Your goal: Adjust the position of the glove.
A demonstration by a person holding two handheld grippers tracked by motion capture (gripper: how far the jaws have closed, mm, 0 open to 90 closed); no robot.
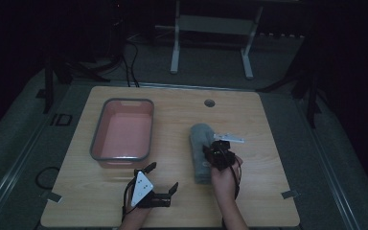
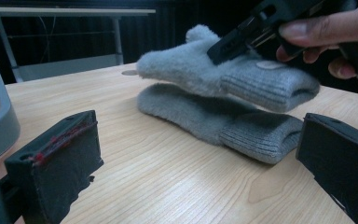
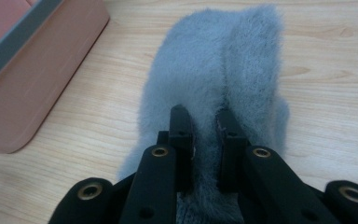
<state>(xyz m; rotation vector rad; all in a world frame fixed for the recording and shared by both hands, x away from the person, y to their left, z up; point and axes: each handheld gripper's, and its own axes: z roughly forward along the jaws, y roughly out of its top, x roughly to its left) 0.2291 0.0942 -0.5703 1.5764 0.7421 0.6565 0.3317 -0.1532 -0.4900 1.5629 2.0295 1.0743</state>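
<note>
Right gripper (image 3: 204, 123) clamped on upper grey mitten (image 2: 223, 74), left gripper (image 2: 191, 158) wide open; thin pinch of fleece, could slip before pink tub (image 1: 122, 129)

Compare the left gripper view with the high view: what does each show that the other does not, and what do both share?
Left gripper view: two grey mittens, the upper mitten lifted clear of the lower mitten, pinched by the right tool.

High view: the whole pink tub, the round table hole, the desk frame behind, and the left tool open.

Both: the wooden table, the grey mittens and the right hand.
</note>
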